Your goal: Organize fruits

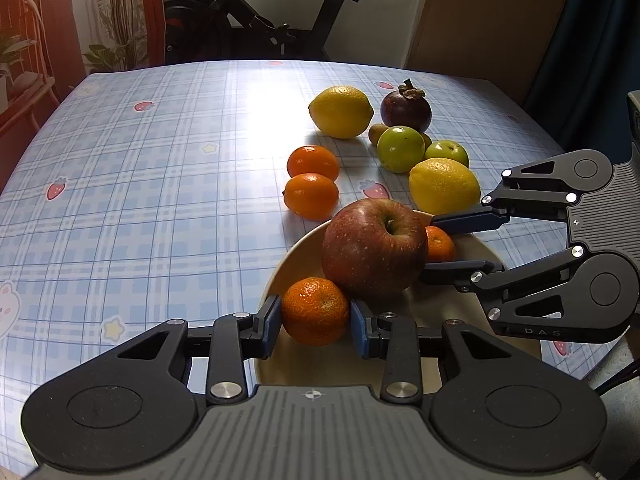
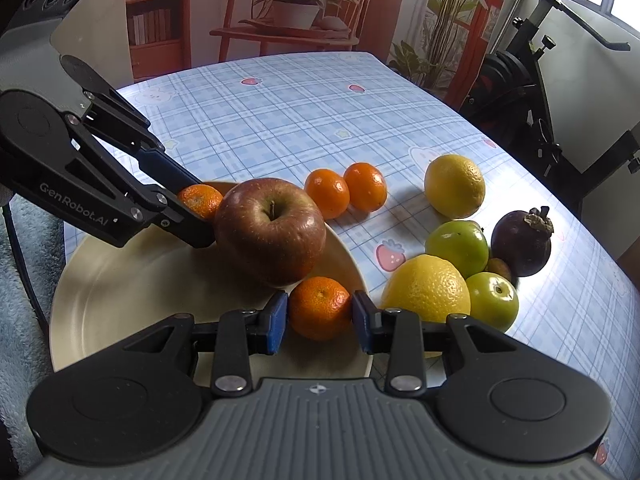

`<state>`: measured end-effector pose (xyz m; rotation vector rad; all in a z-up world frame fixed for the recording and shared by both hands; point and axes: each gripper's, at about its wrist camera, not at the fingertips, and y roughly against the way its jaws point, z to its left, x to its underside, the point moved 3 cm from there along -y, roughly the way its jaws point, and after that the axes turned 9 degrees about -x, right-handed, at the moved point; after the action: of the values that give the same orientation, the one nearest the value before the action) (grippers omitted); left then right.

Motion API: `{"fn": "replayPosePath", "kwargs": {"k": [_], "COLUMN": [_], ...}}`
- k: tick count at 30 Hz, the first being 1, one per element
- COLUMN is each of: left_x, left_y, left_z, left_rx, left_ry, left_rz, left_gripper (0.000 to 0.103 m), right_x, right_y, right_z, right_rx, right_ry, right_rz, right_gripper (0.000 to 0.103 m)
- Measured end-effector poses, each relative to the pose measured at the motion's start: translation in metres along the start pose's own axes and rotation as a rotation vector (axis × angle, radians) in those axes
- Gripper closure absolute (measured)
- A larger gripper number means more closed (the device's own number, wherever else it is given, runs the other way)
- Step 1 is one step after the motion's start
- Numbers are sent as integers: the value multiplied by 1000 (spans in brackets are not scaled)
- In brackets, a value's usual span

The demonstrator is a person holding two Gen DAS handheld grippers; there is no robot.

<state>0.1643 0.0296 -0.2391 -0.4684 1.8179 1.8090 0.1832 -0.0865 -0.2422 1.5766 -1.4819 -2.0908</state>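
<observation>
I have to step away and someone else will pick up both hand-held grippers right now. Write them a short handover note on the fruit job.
Left hand-held gripper: shut on a mandarin, held at the near rim of the plate.
Right hand-held gripper: shut on another mandarin, at the plate's right edge beside the red apple.
Done: the apple lies on the plate.
Left: release both mandarins onto the plate. On the tablecloth there are two more mandarins, two lemons, two green fruits and a mangosteen.
</observation>
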Motion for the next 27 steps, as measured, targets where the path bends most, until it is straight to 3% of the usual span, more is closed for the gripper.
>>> {"fn": "replayPosePath", "kwargs": {"k": [13,16,20,27], "left_x": [-3,-3,-5,-13], "left_y": [-6,-4,5,28], "left_z": [0,2,7,15], "left_rx": [-10,-10,16,18], "left_ry": [3,12,44,86], "left_rz": [-8,-13,-32,-94], "left_gripper": [64,61,53,53], "right_x": [-4,-4,-5,-7], "right_y": [-4,-2,8,36], "right_z": [-4,-3,-2,-13], "right_rx": [18,11,20,37], "right_ry": [-9,-24,-22,-93], "right_rz": [-15,-16,-33,-104], "right_gripper": [65,61,54,54]}}
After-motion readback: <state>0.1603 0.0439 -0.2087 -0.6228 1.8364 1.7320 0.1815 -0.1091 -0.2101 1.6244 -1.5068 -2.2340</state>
